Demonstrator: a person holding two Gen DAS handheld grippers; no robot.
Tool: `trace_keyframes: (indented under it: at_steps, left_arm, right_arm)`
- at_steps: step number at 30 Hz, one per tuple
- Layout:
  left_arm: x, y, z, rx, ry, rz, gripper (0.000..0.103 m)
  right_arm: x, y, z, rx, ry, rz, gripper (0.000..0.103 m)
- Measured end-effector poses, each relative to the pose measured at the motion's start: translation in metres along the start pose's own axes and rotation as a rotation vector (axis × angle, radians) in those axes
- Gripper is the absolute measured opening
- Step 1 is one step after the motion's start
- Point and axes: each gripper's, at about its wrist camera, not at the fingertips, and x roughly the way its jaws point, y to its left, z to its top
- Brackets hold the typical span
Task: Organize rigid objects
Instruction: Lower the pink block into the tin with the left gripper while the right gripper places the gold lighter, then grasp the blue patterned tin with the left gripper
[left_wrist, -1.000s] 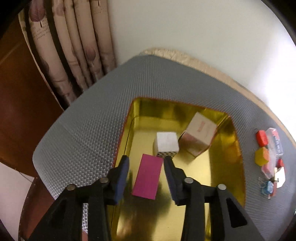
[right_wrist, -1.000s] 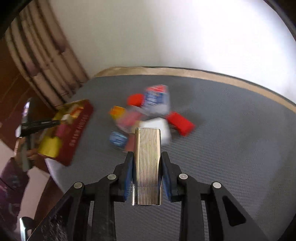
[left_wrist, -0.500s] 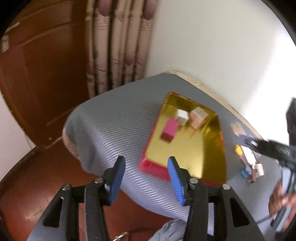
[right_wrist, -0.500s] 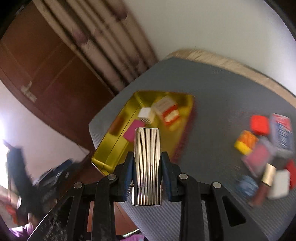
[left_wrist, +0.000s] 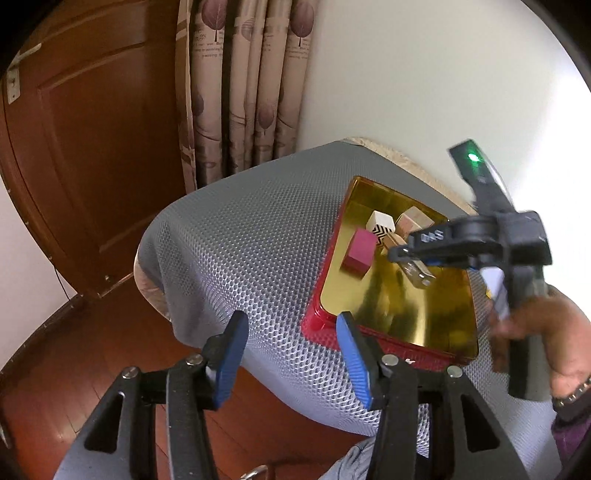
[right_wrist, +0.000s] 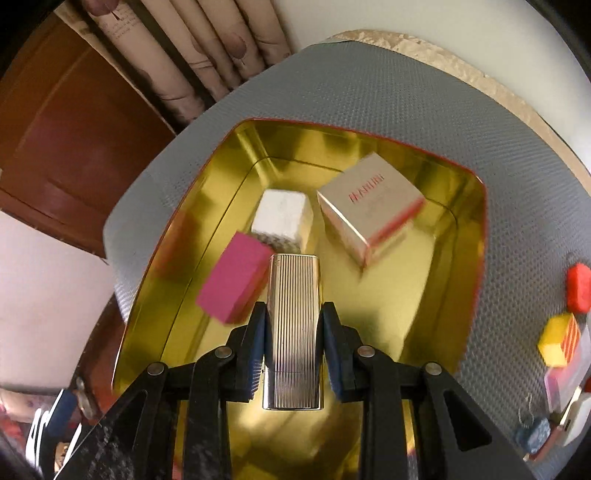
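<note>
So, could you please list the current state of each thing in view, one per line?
Left claw: open, empty, off the tin's near corner.
Right claw: shut on the ribbed silver case, above the tin.
Gold tin: open, lidless, on the grey mat.
Pink block: lying inside.
White cube: inside.
Beige box: inside, tilted.

Tin (right_wrist: 469, 229): glossy gold metal inside. Case (right_wrist: 293, 325): ribbed, polished metal. Mat (left_wrist: 258, 236): matt grey, dimpled. Door (left_wrist: 92, 147): smooth brown wood.
</note>
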Motion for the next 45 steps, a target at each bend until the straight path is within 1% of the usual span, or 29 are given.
trace_keyframes:
  at_steps: [3, 5, 6, 8, 9, 10, 11, 12, 13, 14, 16, 18, 20, 22, 23, 24, 25, 26, 28, 29, 30, 32, 34, 35, 36, 38, 40, 42, 45]
  left_arm:
    - [0.004, 0.001, 0.000, 0.010, 0.011, 0.002, 0.051]
    - [0.007, 0.000, -0.001, 0.020, 0.023, 0.002, 0.051]
    - [0.008, 0.000, -0.001, 0.023, 0.026, 0.002, 0.051]
    - [0.008, -0.001, -0.002, 0.030, 0.028, 0.003, 0.051]
    - [0.009, -0.001, -0.001, 0.036, 0.028, 0.003, 0.051]
    - [0.008, -0.003, -0.002, 0.043, 0.028, 0.006, 0.051]
    - [0.008, -0.004, -0.003, 0.051, 0.025, 0.009, 0.051]
    - [0.007, -0.006, -0.003, 0.059, 0.021, 0.010, 0.051]
    - [0.006, -0.007, -0.003, 0.067, 0.014, 0.012, 0.051]
    - [0.004, -0.010, -0.004, 0.079, 0.007, 0.013, 0.051]
    - [0.001, -0.014, -0.005, 0.100, -0.007, 0.010, 0.051]
    - [-0.004, -0.021, -0.007, 0.127, -0.023, -0.001, 0.051]
    - [-0.010, -0.030, -0.011, 0.162, -0.037, -0.030, 0.051]
    - [-0.014, -0.040, -0.014, 0.201, -0.040, -0.072, 0.051]
    - [-0.016, -0.051, -0.018, 0.237, -0.027, -0.114, 0.051]
    - [-0.016, -0.057, -0.020, 0.256, -0.016, -0.137, 0.051]
    - [-0.017, -0.067, -0.023, 0.283, 0.002, -0.169, 0.051]
    - [-0.017, -0.080, -0.028, 0.315, 0.029, -0.217, 0.051]
    - [-0.014, -0.100, -0.033, 0.342, 0.085, -0.289, 0.051]
    - [-0.011, -0.117, -0.034, 0.355, 0.123, -0.329, 0.051]
    - [-0.009, -0.126, -0.034, 0.359, 0.138, -0.348, 0.051]
    - [0.000, -0.157, -0.029, 0.359, 0.178, -0.406, 0.051]
    - [0.010, -0.183, -0.023, 0.368, 0.207, -0.439, 0.051]
    - [0.020, -0.202, -0.021, 0.369, 0.233, -0.458, 0.051]
    - [0.032, -0.219, -0.019, 0.356, 0.268, -0.459, 0.051]
    - [0.052, -0.241, -0.015, 0.312, 0.345, -0.489, 0.051]
    - [0.072, -0.260, -0.014, 0.274, 0.394, -0.470, 0.051]
    - [0.085, -0.274, -0.016, 0.269, 0.423, -0.471, 0.051]
    - [0.096, -0.298, -0.018, 0.338, 0.438, -0.450, 0.051]
  right_arm:
    - [0.011, 0.005, 0.015, 0.001, -0.002, -0.035, 0.027]
    - [0.015, 0.007, 0.022, 0.009, -0.014, -0.030, 0.027]
    - [0.014, 0.007, 0.024, 0.018, -0.031, -0.015, 0.030]
    - [0.006, 0.007, 0.022, 0.036, -0.085, 0.028, 0.044]
    - [-0.002, 0.004, 0.020, 0.047, -0.122, 0.032, 0.066]
    - [-0.012, 0.001, 0.015, 0.053, -0.158, 0.044, 0.074]
    - [-0.026, -0.003, 0.008, 0.060, -0.209, 0.091, 0.073]
    - [-0.035, -0.005, 0.002, 0.065, -0.239, 0.124, 0.072]
    - [-0.053, -0.010, -0.011, 0.066, -0.293, 0.166, 0.072]
    - [-0.063, -0.014, -0.019, 0.062, -0.324, 0.177, 0.072]
    - [-0.088, -0.024, -0.050, 0.053, -0.408, 0.165, 0.074]
    - [-0.111, -0.048, -0.096, 0.061, -0.472, 0.105, 0.079]
    - [-0.124, -0.076, -0.133, 0.080, -0.504, 0.014, 0.084]
    - [-0.136, -0.115, -0.177, 0.100, -0.511, -0.130, 0.085]
    - [-0.138, -0.133, -0.196, 0.102, -0.505, -0.223, 0.085]
    - [-0.140, -0.152, -0.215, 0.102, -0.488, -0.331, 0.085]
    - [-0.141, -0.172, -0.232, 0.103, -0.455, -0.434, 0.085]
    - [-0.143, -0.191, -0.250, 0.106, -0.425, -0.513, 0.085]
    - [-0.148, -0.222, -0.280, 0.114, -0.398, -0.631, 0.085]
    - [-0.148, -0.233, -0.292, 0.116, -0.388, -0.678, 0.085]
    - [-0.148, -0.246, -0.304, 0.123, -0.376, -0.710, 0.085]
    - [-0.148, -0.262, -0.319, 0.149, -0.379, -0.704, 0.085]
    - [-0.151, -0.275, -0.326, 0.193, -0.388, -0.649, 0.085]
    - [-0.156, -0.278, -0.327, 0.210, -0.416, -0.633, 0.085]
    - [-0.158, -0.280, -0.328, 0.215, -0.429, -0.626, 0.085]
    - [-0.160, -0.282, -0.330, 0.219, -0.440, -0.608, 0.087]
    - [-0.166, -0.286, -0.336, 0.233, -0.458, -0.572, 0.089]
    - [-0.172, -0.293, -0.343, 0.252, -0.477, -0.541, 0.090]
    - [-0.181, -0.304, -0.352, 0.289, -0.497, -0.497, 0.090]
